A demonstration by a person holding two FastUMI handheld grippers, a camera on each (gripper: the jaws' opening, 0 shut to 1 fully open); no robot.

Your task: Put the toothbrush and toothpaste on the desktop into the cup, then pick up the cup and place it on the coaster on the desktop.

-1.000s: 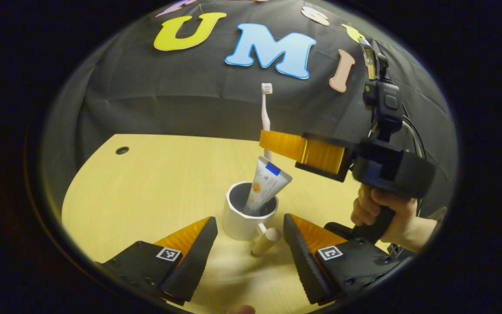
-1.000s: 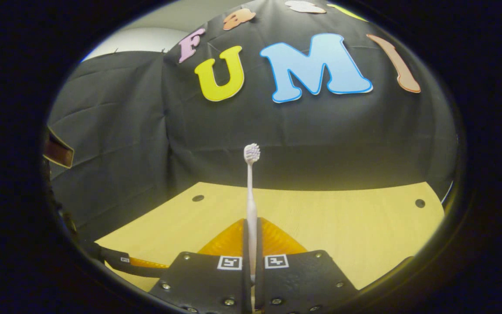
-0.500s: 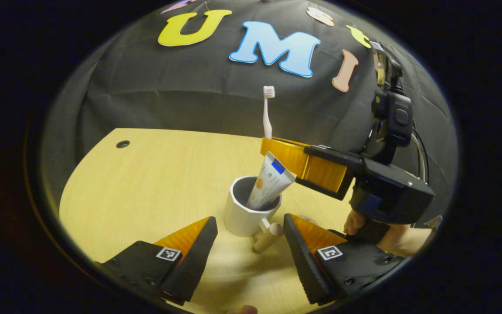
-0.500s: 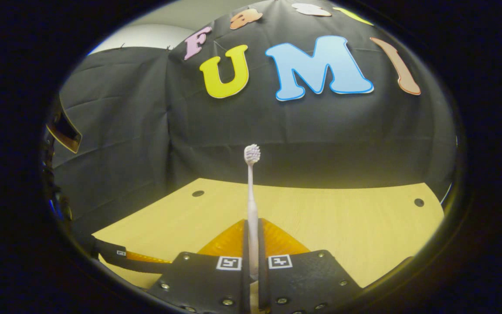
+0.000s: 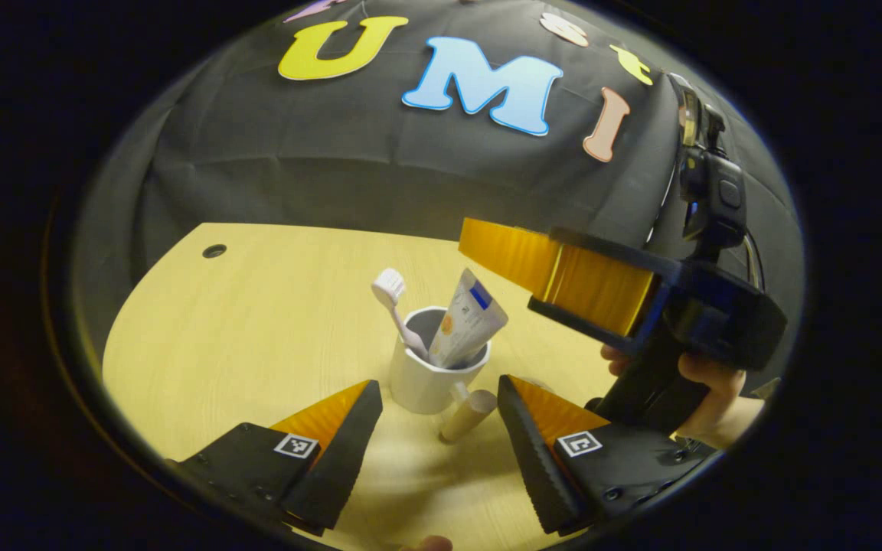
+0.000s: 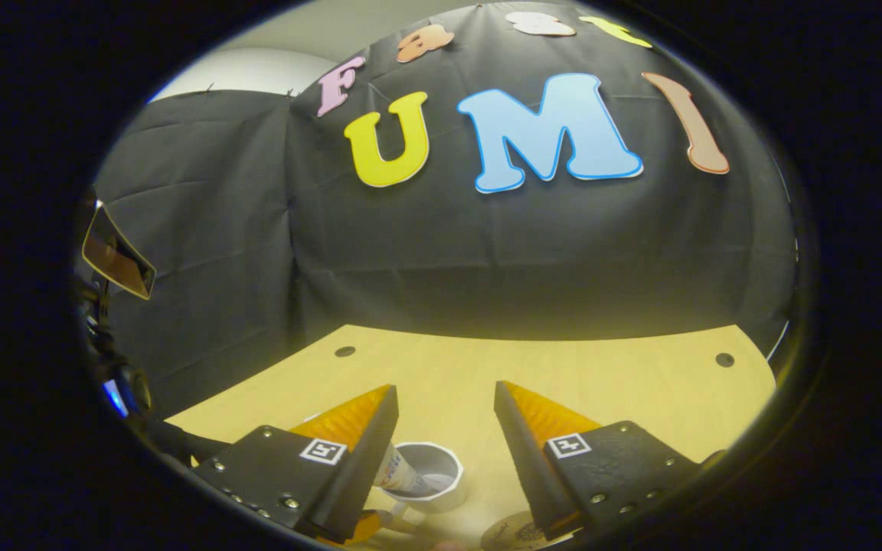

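1. White ceramic cup (image 5: 432, 375) stands upright on the desktop (image 5: 257, 321) in the left gripper view, just ahead of the left gripper (image 5: 439, 448). Its wood-toned handle points at the gap between the jaws, a handy angle for a handle grab.
2. Toothbrush (image 5: 399, 310) is in the cup, head up, leaning left on the rim. Toothpaste (image 5: 468, 320) is also in the cup, cap end down, leaning right. Both lean because they're taller than the cup. Loading step looks done.
3. Left gripper jaws are spread wide, holding nothing, low to the desk on either side of the handle. Likely staged for the pickup.
4. Right gripper (image 5: 563, 275) hangs above and right of the cup, a hand (image 5: 705, 394) on its grip. Orange fingers reach over the cup's right side and touch nothing.
5. Right gripper view: the right gripper's own jaws are apart and empty, the gap sitting over the cup (image 6: 427, 476). That fits a release straight above the mouth.
6. Toothpaste (image 6: 399, 474) pokes out beside the left finger; can't make out the toothbrush here.
7. Coaster (image 6: 514, 532), a pale patterned disc, lies at the bottom edge, just right of the cup, partly hidden by the right finger. Nothing sits on the part in view, so the cup transfer is not done. Short carry, but the leaning items could tip out if the cup tilts.
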